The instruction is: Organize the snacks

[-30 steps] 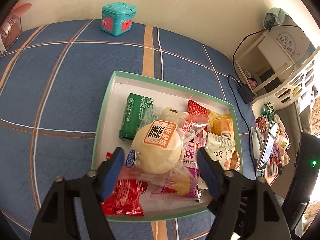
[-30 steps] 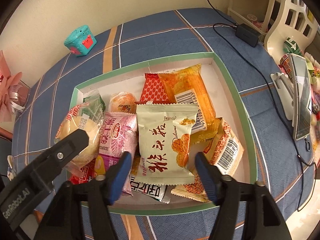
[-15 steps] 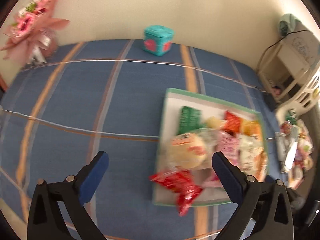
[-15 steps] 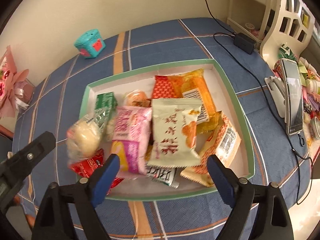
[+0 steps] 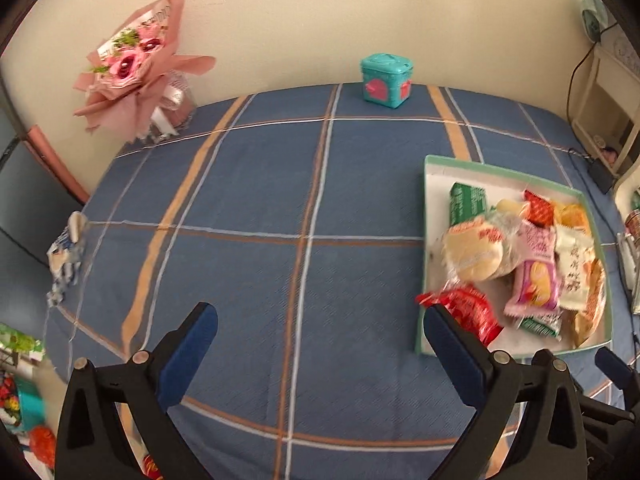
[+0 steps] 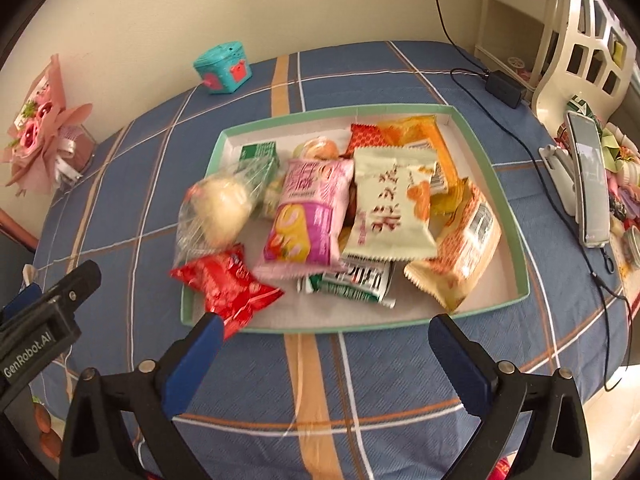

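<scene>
Blue plaid cloth [image 5: 248, 264]; green-rimmed white tray [image 6: 516, 216]; red packet [image 6: 228, 284].

Left gripper [image 5: 320, 356] and right gripper [image 6: 326, 360] (jaws just opened) gape wide, angled downward

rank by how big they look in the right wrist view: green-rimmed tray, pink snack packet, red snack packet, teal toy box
1. green-rimmed tray, clearly largest.
2. pink snack packet.
3. red snack packet.
4. teal toy box, smallest as it looks, but it sits farthest from the camera, so its true size against the red packet is unsure.

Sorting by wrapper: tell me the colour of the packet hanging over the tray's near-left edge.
Bright red packet, clearest in the right wrist view.
</scene>
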